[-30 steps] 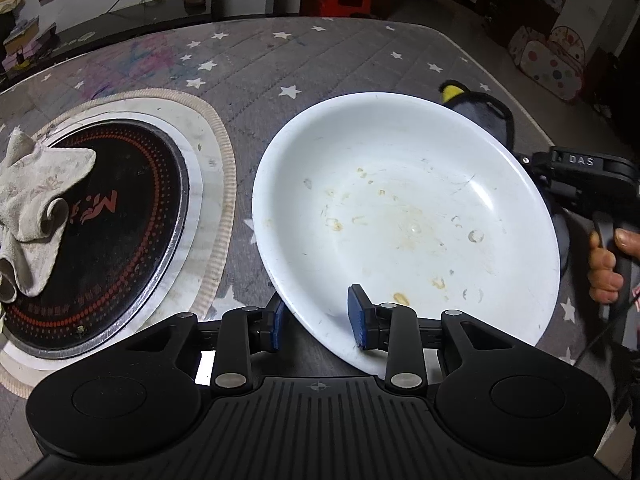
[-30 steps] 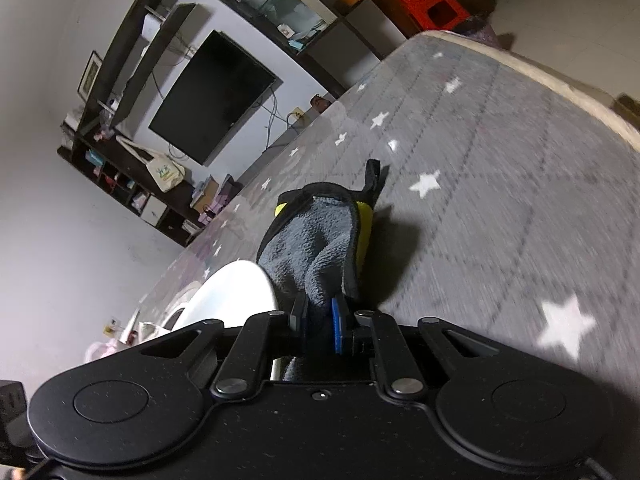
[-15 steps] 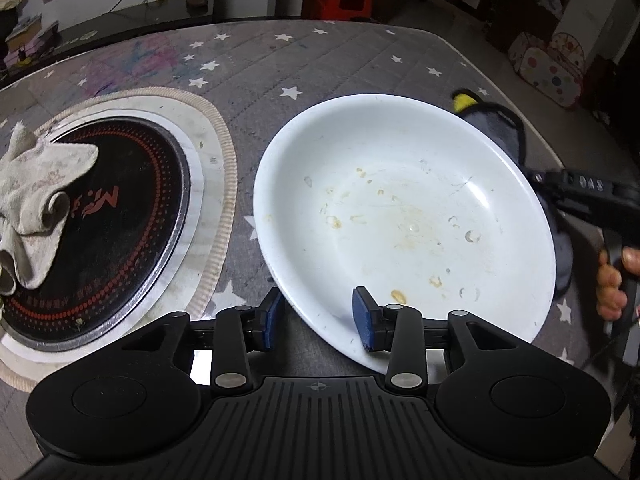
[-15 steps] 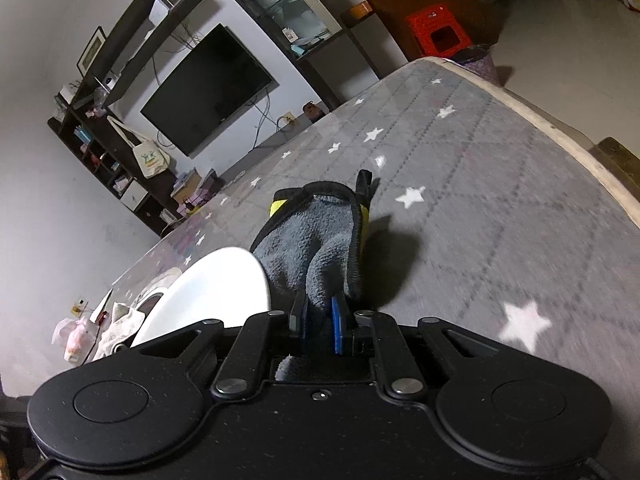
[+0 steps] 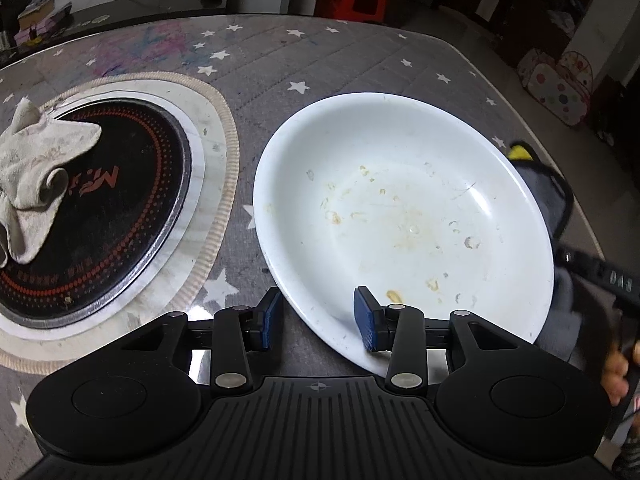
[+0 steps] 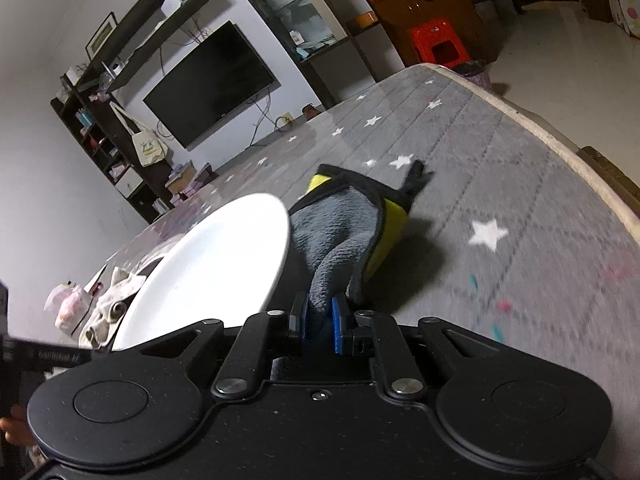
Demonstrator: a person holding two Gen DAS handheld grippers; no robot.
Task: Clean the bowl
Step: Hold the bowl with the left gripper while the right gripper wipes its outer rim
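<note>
1. Plainly, from my left wrist: my left gripper [image 5: 316,318] stands open astride the near rim of the white bowl [image 5: 404,216], one pad outside the rim and the other over the inside, neither pressing it that I can see. The bowl sits on the star-patterned table cover [image 5: 256,52], its inside flecked with yellowish dried food bits [image 5: 394,295]. A crumpled beige rag [image 5: 32,176] lies on the round cooktop [image 5: 100,208], well apart to the left. At the far right edge I see my right gripper's black body, blurred, with the grey cloth beside the bowl's far rim.

2. From my right wrist: my right gripper [image 6: 320,322] is clamped on the grey-and-yellow cloth [image 6: 340,236], which trails forward onto the table just beside the bowl [image 6: 212,264].

3. My judgement: the bowl is dirty, so wiping is the work in hand (cloth held, bowl straddled). Next I would need to pinch the rim to steady the bowl, then carry the cloth over the rim onto the stains.
</note>
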